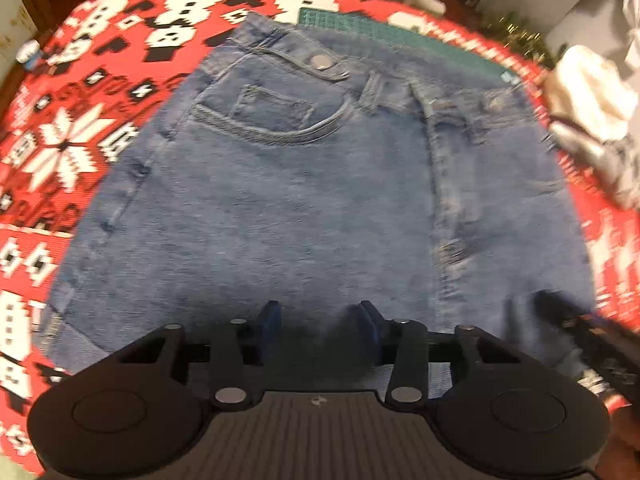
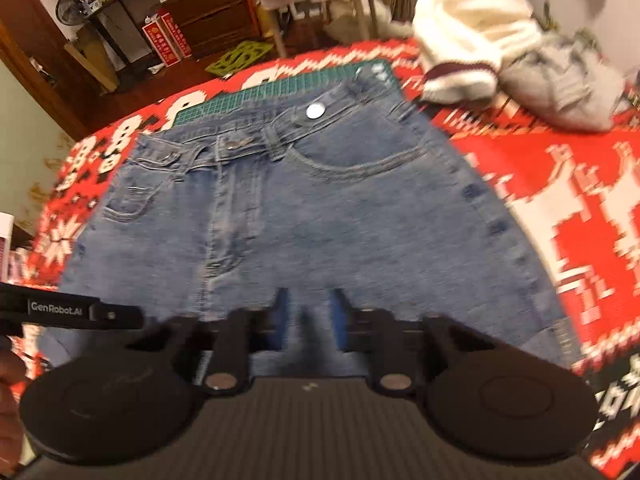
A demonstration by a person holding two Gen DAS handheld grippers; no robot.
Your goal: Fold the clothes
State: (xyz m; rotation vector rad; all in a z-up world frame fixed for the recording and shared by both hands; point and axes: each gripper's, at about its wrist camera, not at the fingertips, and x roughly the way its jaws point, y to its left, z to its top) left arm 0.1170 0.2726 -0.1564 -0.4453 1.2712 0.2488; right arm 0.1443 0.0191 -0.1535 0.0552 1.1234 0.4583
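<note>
Jeans (image 2: 304,216): flat on my counter's cloth (image 2: 580,208), waistband at 12 o'clock over a mat (image 2: 280,88). Sweater (image 2: 468,36) and another garment (image 2: 560,84): heaped at 2 o'clock, touching.

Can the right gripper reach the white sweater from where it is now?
Probably yes. The white sweater lies ahead and to the right of the right gripper, beyond the jeans, on the red cloth. Nothing upright stands between them.

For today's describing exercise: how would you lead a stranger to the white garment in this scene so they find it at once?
Start at the red patterned cloth with jeans spread across it. Look past the waistband to the far right corner, where two crumpled garments lie. The white garment has a dark band near its edge; the grey one beside it does not.
</note>
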